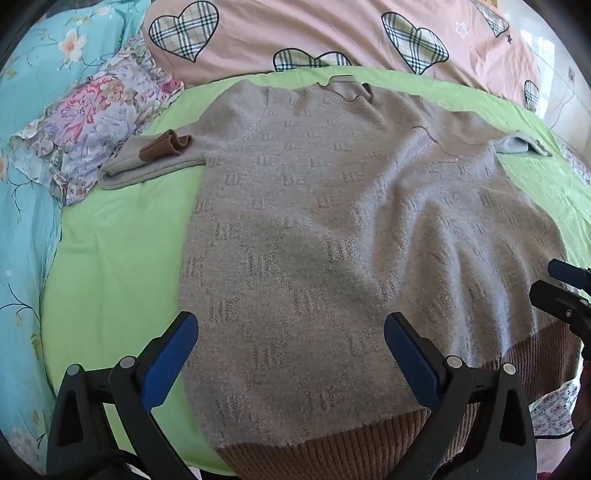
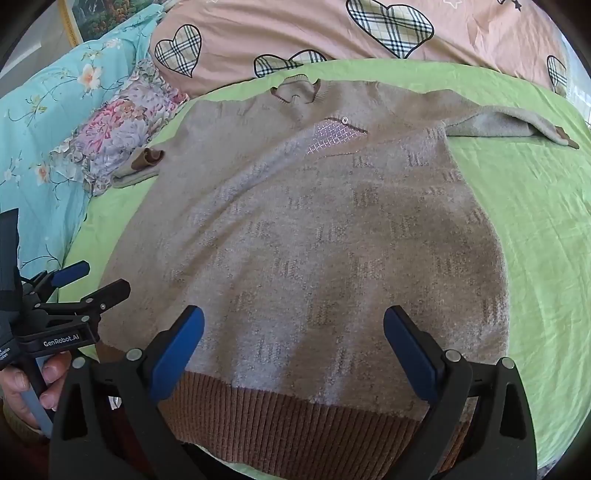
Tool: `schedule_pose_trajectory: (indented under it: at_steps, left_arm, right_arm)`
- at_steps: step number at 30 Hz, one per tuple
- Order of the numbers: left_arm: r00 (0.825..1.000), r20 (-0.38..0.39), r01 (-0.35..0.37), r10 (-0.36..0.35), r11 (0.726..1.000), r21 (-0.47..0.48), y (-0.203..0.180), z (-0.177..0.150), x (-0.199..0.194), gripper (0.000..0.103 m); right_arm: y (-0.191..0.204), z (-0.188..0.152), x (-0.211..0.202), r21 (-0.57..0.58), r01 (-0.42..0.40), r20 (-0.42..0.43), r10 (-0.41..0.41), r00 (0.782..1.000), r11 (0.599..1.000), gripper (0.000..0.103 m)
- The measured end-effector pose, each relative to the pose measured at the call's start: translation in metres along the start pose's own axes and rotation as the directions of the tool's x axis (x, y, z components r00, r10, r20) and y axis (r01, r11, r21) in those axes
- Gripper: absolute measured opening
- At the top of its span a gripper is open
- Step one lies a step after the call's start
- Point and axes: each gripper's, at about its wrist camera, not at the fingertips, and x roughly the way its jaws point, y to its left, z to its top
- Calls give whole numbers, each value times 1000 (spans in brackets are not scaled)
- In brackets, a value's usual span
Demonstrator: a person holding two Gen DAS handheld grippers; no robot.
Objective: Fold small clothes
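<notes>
A small grey-beige knitted sweater (image 1: 332,206) with a brown ribbed hem (image 1: 325,446) lies flat, front up, on a green sheet (image 1: 110,266). Its left sleeve, with a brown cuff (image 1: 166,146), is bent beside the body; the right sleeve (image 2: 509,125) stretches out. The sweater also shows in the right wrist view (image 2: 314,229). My left gripper (image 1: 291,332) is open and empty above the hem's left half. My right gripper (image 2: 293,328) is open and empty above the hem's right half. Each gripper shows in the other's view: the right (image 1: 561,291), the left (image 2: 85,284).
A pink quilt with plaid hearts (image 1: 332,33) lies beyond the collar. A floral pillow (image 1: 92,122) and a turquoise flowered cover (image 1: 22,221) lie to the left. The green sheet shows to the right of the sweater (image 2: 535,229).
</notes>
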Motion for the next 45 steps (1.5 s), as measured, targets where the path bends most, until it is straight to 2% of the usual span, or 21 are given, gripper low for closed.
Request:
schedule_pose_trajectory:
  at_steps: [7,20,31,37,45]
  left_arm:
    - [1000,-7,-4,4,1000,0,-1,2,0,101]
    - [1000,9,3,-3,1000,2,0,1,1,101]
    - [1000,0,-1,1,1000,10,1,2,3,101]
    - [1000,-7,0,0,1000,8,1,2,2,101]
    - [1000,-15,-6,6,1000,13,1,2,2,101]
  right_arm:
    - [-7,5,4,1,-3,3,3,1000,1000,98]
    - [3,4,0,3,-16,20,16,1000,1000,98]
    - [3,6,0,4,-16,-8,16,1000,1000,98]
    - [2,8,-2,37,-51,-29,52,998,998,98]
    - [0,6,-2,6,-22,0,22,1000,1000,98]
